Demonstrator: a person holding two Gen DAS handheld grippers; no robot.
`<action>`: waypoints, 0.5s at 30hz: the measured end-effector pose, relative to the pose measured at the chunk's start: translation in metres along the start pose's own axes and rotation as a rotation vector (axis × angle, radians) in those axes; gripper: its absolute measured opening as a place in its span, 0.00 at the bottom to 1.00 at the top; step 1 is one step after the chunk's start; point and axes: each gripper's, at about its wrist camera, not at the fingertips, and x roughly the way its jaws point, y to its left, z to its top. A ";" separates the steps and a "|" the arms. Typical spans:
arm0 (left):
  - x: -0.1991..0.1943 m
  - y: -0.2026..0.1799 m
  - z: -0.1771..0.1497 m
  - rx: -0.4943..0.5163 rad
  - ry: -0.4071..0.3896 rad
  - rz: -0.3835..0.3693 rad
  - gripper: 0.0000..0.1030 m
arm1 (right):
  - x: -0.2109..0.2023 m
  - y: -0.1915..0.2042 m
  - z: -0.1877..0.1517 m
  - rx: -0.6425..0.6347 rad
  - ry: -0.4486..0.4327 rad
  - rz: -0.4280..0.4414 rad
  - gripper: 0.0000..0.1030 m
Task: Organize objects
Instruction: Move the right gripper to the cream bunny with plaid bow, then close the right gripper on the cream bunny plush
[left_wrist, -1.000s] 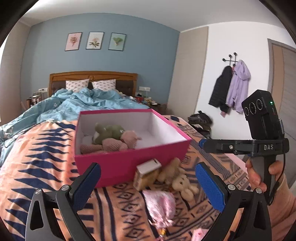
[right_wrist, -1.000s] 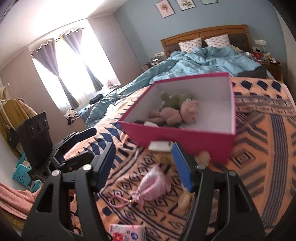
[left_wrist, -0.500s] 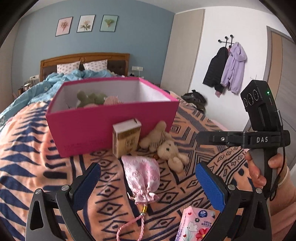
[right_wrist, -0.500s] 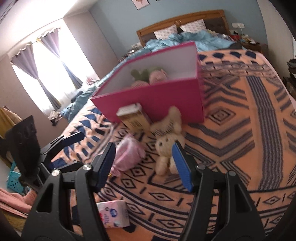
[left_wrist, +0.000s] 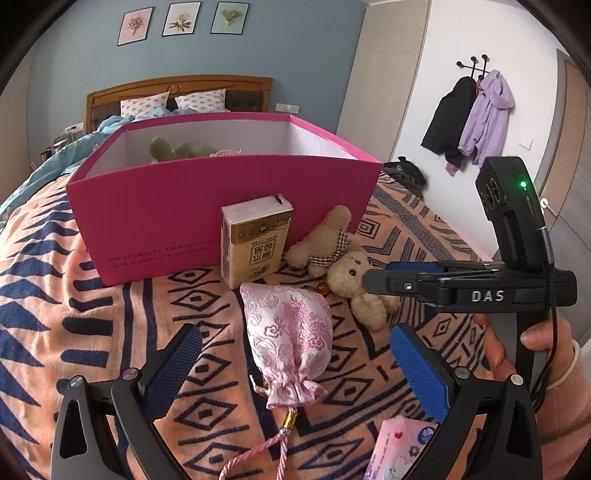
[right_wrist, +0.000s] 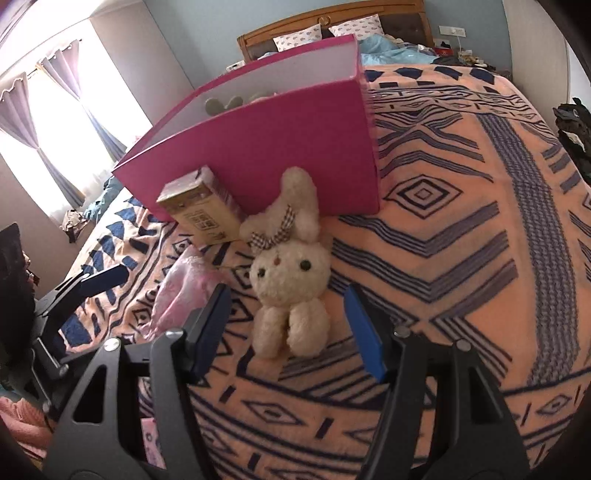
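Note:
A pink open box stands on the patterned blanket with soft toys inside. In front of it stand a gold carton, a cream plush bunny and a pink brocade drawstring pouch. My left gripper is open, its blue pads either side of the pouch without touching it. My right gripper is open, straddling the bunny's legs with a gap on both sides. It also shows in the left wrist view, the right gripper held by a hand.
A pink tissue pack lies near the bed's front edge. Beyond the box are a blue duvet, pillows and a wooden headboard. Coats hang on the right wall. The blanket right of the box is bare.
Both grippers have sunk toward the blanket and tilted down. The pouch now sits between the left pads and the bunny between the right pads. Neither gripper's opening has changed.

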 end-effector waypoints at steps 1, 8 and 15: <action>0.002 -0.001 0.002 0.003 0.004 0.006 1.00 | 0.004 0.001 0.002 -0.008 0.006 -0.008 0.63; 0.010 -0.007 0.013 0.023 0.019 0.023 1.00 | 0.030 0.002 0.018 -0.054 0.049 -0.042 0.56; 0.012 -0.015 0.023 0.057 0.015 0.007 1.00 | 0.035 0.003 0.019 -0.075 0.070 -0.031 0.47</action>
